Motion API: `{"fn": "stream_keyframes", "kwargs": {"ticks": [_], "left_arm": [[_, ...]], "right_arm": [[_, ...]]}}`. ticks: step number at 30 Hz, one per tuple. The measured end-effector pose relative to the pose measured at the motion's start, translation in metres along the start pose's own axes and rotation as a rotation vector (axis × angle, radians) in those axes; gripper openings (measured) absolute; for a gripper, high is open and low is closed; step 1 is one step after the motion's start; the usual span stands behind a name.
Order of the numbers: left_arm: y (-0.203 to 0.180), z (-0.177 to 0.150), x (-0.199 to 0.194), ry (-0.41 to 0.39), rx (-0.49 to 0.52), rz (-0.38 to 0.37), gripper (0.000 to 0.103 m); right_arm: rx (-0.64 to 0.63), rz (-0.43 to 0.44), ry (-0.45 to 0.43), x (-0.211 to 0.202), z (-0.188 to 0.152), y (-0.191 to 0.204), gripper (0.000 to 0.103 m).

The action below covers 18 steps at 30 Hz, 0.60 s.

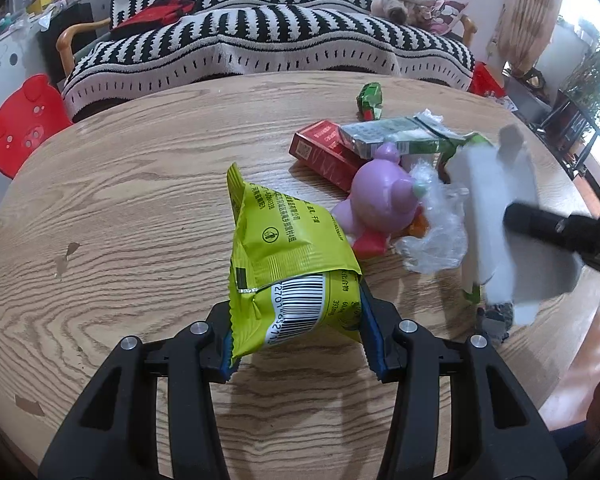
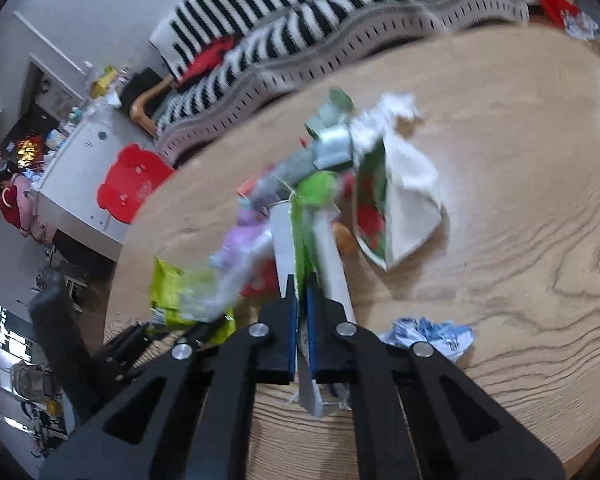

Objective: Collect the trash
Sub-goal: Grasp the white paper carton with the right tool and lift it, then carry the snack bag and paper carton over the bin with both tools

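Note:
My left gripper (image 1: 298,322) is shut on a yellow-green snack wrapper (image 1: 284,256) and holds it just above the round wooden table (image 1: 120,200). My right gripper (image 2: 302,304) is shut on a flattened white and green carton (image 2: 300,236); it shows blurred in the left wrist view (image 1: 496,216). On the table lie a purple toy figure (image 1: 380,196), clear crumpled plastic (image 1: 436,236), a red box (image 1: 324,152), a green and silver carton (image 1: 396,136) and a small green wrapper (image 1: 370,100). A crumpled blue and white wrapper (image 2: 432,338) lies by my right gripper.
A sofa with a black and white striped cover (image 1: 268,40) stands behind the table. A red pig-shaped stool (image 1: 24,120) stands at the left. A white and red-green bag (image 2: 396,208) lies open on the table. The table edge (image 1: 572,300) is near on the right.

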<state>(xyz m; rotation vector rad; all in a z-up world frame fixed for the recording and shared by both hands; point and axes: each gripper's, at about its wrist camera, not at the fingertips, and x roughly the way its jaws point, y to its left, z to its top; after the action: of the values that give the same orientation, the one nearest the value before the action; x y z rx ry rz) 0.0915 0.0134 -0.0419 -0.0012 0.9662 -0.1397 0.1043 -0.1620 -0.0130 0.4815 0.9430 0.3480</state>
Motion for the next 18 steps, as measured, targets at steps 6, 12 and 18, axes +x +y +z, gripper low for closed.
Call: {"fn": "stream_keyframes", "kwargs": {"ticks": [6,12,18], "left_arm": [[-0.001,-0.004,-0.021,-0.03,0.004,-0.03,0.047],[-0.013,-0.02,-0.05,-0.058,0.053,-0.063,0.047],[-0.039,-0.055,-0.075,-0.057,0.142,-0.108,0.047]], "right_arm": [[0.031,0.066,-0.04,-0.025,0.0,-0.001,0.005],[0.036,0.105,-0.034,-0.051,-0.019,-0.01,0.005],[0.023,0.112,-0.024,-0.085,-0.064,-0.017,0.005]]}}
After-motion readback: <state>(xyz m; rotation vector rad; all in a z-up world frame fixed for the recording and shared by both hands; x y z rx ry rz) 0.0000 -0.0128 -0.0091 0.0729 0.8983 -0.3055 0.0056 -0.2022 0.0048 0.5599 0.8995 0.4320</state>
